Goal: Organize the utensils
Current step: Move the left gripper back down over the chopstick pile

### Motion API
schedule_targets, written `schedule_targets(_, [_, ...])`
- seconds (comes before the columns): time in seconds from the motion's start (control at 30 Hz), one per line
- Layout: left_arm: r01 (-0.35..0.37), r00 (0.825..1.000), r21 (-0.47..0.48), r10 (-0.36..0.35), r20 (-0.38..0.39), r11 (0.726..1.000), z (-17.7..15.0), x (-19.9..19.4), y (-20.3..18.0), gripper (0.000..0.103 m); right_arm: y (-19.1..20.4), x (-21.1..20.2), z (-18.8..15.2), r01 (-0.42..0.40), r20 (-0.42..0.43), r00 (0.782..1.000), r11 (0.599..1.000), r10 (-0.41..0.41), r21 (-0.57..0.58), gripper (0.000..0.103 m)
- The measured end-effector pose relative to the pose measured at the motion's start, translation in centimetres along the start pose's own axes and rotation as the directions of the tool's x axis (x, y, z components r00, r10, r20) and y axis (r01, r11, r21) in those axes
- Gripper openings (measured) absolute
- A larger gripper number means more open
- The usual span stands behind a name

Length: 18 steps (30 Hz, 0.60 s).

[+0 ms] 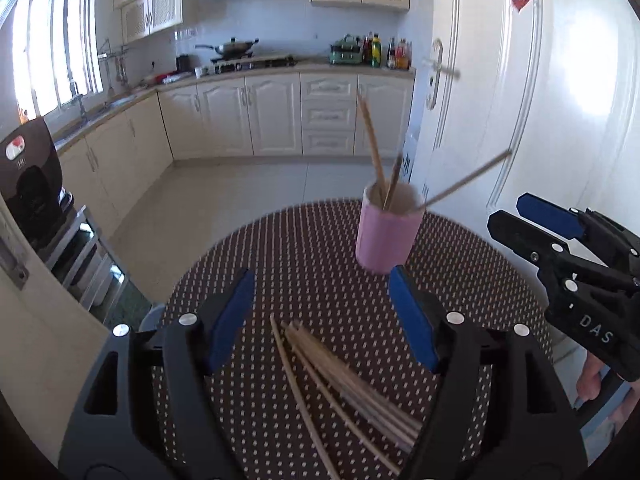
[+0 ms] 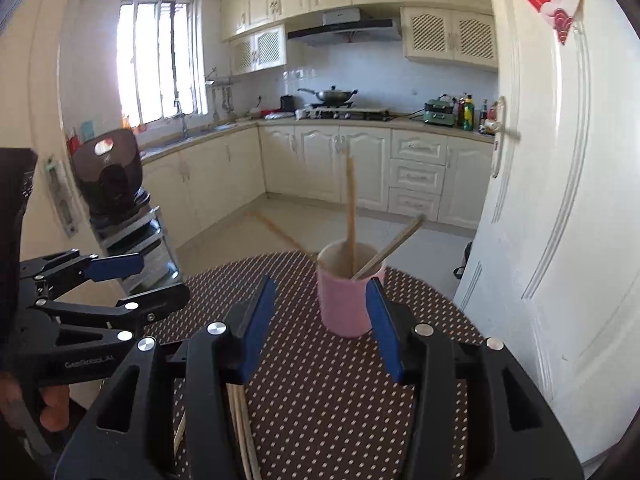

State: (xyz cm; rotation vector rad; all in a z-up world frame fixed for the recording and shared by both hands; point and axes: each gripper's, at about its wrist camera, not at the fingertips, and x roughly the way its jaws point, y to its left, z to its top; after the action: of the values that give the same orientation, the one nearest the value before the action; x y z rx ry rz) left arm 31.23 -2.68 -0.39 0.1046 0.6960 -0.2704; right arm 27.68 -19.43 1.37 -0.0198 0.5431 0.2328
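A pink cup (image 1: 386, 236) stands on the round dotted table (image 1: 304, 248) and holds three wooden chopsticks (image 1: 372, 148) that lean outward. A loose bundle of several chopsticks (image 1: 344, 384) lies on the table between my left gripper's fingers. My left gripper (image 1: 322, 314) is open and empty above that bundle. My right gripper (image 2: 320, 330) is open and empty, just in front of the pink cup (image 2: 346, 292), with its right pad beside the cup. It also shows at the right of the left wrist view (image 1: 548, 224). The bundle's ends (image 2: 242, 428) show under the right gripper.
A white door (image 2: 560, 200) stands close to the table's right side. A brown appliance (image 2: 110, 176) sits on a metal rack at the left. Kitchen cabinets and a stove line the far wall.
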Motion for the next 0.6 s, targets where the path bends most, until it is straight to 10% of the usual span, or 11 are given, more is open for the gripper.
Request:
schedule_targets(0.43, [-0.021, 0.946, -0.033, 0.009, -0.325, 0.999, -6.6, 7.4, 4.1, 0.069, 3.6, 8.1, -4.8, -0.087, -0.308, 0.949, 0.994, 0.061, -0.072, 0.045])
schedule_targets(0.6, [-0.015, 0.919, -0.069, -0.013, -0.394, 0.997, -7.6, 10.1, 4.9, 0.046, 3.9, 10.8, -6.0, -0.103, -0.386, 0.920, 0.992, 0.066, -0.077, 0.045])
